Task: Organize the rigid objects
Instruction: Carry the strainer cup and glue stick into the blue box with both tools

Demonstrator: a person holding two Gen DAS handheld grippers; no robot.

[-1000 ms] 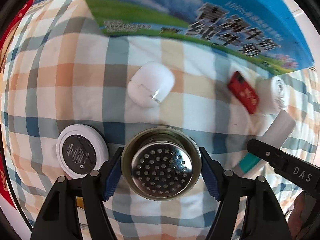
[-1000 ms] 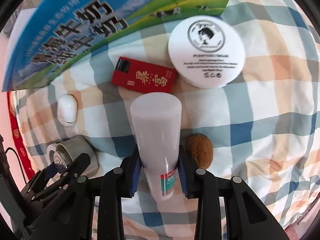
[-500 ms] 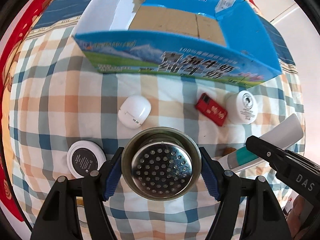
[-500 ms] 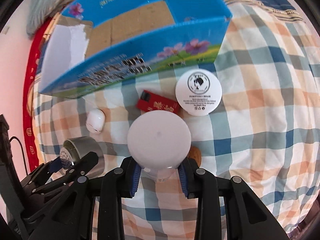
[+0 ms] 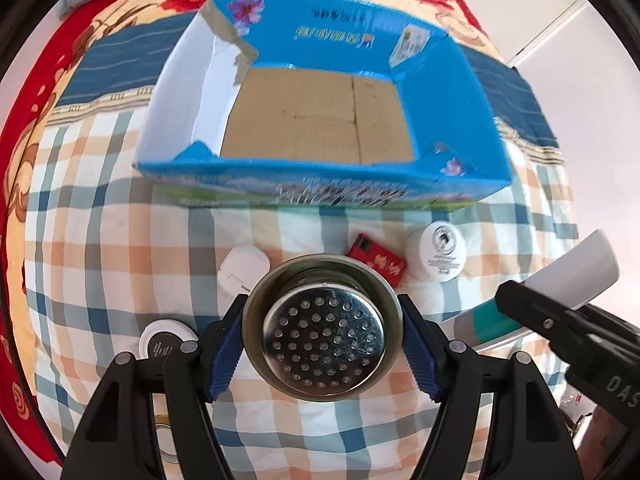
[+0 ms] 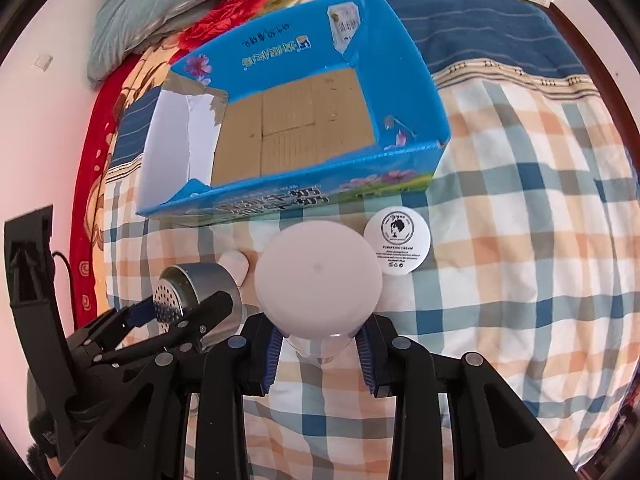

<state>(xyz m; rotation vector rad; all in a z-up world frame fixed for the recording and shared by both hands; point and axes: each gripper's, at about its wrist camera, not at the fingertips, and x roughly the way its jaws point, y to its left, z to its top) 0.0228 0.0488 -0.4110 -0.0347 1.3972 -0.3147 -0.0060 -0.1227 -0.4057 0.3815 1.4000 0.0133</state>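
Note:
My left gripper [image 5: 322, 340] is shut on a perforated steel strainer cup [image 5: 322, 330], held above the checked bedcover. My right gripper [image 6: 318, 346] is shut on a white tube with a green band [image 6: 318, 280], its white cap end toward the camera; the tube also shows at the right of the left wrist view [image 5: 560, 280]. The open blue cardboard box [image 5: 320, 184] lies ahead, its brown floor bare. On the cover in front of the box lie a white case [image 5: 240, 268], a red packet [image 5: 378, 260], a white cream jar [image 5: 438, 252] and a round white-rimmed black disc [image 5: 164, 342].
The checked cover [image 6: 520, 280] lies over a red floral bedspread [image 5: 24, 120]. A grey-blue pillow [image 6: 168, 4] lies beyond the box. A white wall is at the left of the right wrist view. The left gripper with the strainer shows at the lower left there [image 6: 180, 312].
Both grippers have risen and pulled back with their objects. The box interior has come into view and the items on the cover look smaller. The walnut is hidden now.

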